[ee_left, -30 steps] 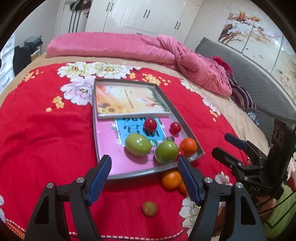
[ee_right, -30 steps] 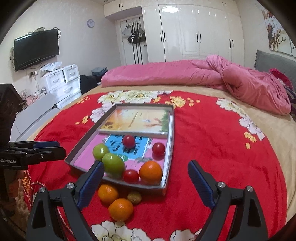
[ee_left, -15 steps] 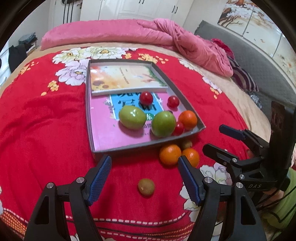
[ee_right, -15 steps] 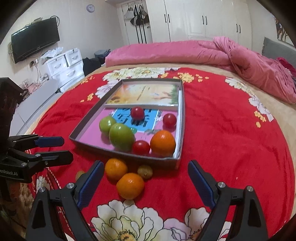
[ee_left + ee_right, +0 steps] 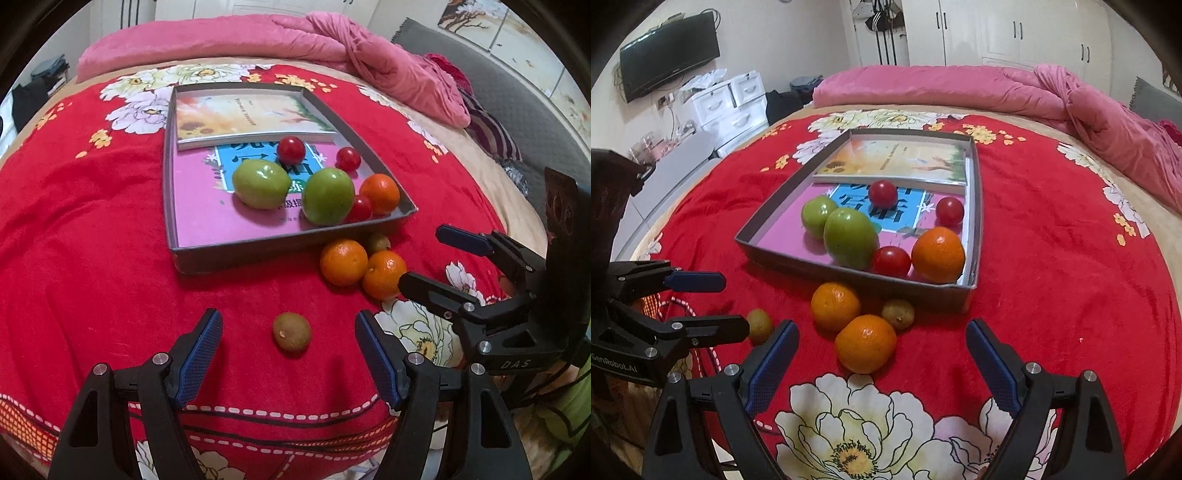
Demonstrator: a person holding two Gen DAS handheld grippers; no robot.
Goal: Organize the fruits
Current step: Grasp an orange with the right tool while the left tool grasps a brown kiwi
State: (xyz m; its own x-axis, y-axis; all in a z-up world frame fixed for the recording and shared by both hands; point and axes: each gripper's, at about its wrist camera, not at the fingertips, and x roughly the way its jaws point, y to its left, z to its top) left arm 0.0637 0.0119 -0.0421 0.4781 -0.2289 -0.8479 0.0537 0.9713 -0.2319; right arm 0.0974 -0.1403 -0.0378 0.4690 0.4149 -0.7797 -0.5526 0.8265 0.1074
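Left gripper (image 5: 289, 338) open, now nearer, straddling kiwi (image 5: 291, 334) on blanket (image 5: 92, 240)

**Camera placement: two wrist fisheye views over a red floral bedspread**

Left wrist view: looks forward and down between the wide-open blue-padded left gripper (image 5: 289, 341), close above the red floral bedspread (image 5: 92, 240); the shallow grey cardboard tray (image 5: 236, 251) lies at 12 o'clock, and the right gripper (image 5: 430, 258) enters at 3 o'clock.

Right wrist view: set to the right of the other, equally low, facing the same tray (image 5: 857, 275) at 11 o'clock; the left gripper (image 5: 726, 302) enters at 9 o'clock.

Shared: the tray, two loose oranges (image 5: 343, 262) (image 5: 866, 343), the pink quilt (image 5: 332, 44) (image 5: 960, 86).
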